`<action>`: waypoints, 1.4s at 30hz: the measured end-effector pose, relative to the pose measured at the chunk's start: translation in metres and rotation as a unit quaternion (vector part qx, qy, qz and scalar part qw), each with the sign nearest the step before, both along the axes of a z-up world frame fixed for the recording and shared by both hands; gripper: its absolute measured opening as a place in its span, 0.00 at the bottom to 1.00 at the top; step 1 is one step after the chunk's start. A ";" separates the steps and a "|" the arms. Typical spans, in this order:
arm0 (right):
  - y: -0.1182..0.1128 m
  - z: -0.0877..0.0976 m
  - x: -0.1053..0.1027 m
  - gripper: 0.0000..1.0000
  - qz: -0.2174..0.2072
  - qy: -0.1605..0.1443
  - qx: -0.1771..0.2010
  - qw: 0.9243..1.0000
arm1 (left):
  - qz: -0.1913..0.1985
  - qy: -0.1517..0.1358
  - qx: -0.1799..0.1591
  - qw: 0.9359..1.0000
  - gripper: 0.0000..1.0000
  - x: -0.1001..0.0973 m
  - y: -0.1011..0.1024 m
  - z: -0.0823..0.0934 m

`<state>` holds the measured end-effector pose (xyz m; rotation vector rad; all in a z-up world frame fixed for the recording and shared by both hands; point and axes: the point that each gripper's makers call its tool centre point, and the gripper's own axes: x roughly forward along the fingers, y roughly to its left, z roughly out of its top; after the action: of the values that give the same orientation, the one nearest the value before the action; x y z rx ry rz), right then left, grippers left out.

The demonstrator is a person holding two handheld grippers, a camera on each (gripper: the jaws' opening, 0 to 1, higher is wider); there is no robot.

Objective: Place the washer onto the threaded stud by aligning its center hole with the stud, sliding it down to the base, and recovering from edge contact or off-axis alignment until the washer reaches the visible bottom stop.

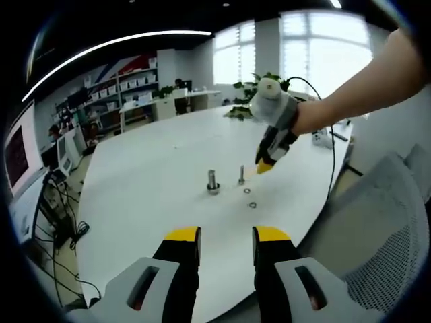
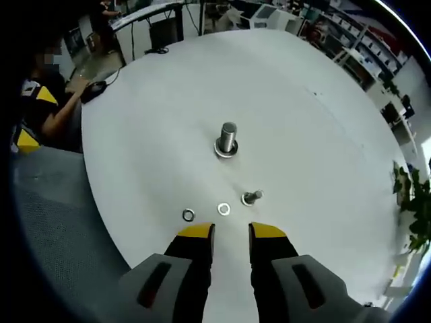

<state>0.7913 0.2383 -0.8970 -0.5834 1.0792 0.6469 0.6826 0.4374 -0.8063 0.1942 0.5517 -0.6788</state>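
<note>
On the white round table (image 1: 148, 175) stands a tall threaded stud (image 1: 213, 180) with a ring at its base, and a thinner stud (image 1: 241, 175) just right of it. Two loose washers (image 1: 246, 192) (image 1: 252, 204) lie in front of them. My left gripper (image 1: 227, 235) is open and hangs back off the table's near edge. In the right gripper view, the right gripper (image 2: 231, 232) is open and empty, its tips just short of one washer (image 2: 223, 209), with the other washer (image 2: 188, 215) to its left. The small stud (image 2: 252, 197) and big stud (image 2: 227, 140) lie beyond. A gloved hand holds the right gripper (image 1: 266, 163) above the table.
A grey mesh chair (image 1: 390, 229) stands at the table's right edge. A potted plant (image 1: 246, 101) and a white cable (image 1: 331, 168) sit at the far side. Desks, shelves and monitors (image 1: 17, 151) line the room. A seated person (image 2: 50, 111) is beside the table.
</note>
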 end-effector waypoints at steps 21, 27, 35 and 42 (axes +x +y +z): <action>-0.008 -0.029 -0.004 0.22 0.030 0.011 0.040 0.999 | 0.036 -0.003 0.021 0.999 0.29 0.006 0.012 -0.002; -0.006 -0.036 -0.002 0.23 0.039 -0.001 0.062 0.997 | 0.048 0.000 0.048 0.998 0.29 0.009 0.018 -0.008; -0.006 -0.036 -0.002 0.23 0.041 0.000 0.084 0.996 | 0.046 -0.012 0.062 0.997 0.29 0.008 0.017 -0.006; -0.003 -0.050 0.001 0.22 0.040 0.013 0.088 0.995 | 0.051 -0.005 0.069 0.996 0.29 0.008 0.020 -0.009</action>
<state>0.7926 0.2357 -0.9472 -0.4688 1.0141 0.8121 0.6904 0.4576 -0.8152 0.2969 0.5953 -0.5406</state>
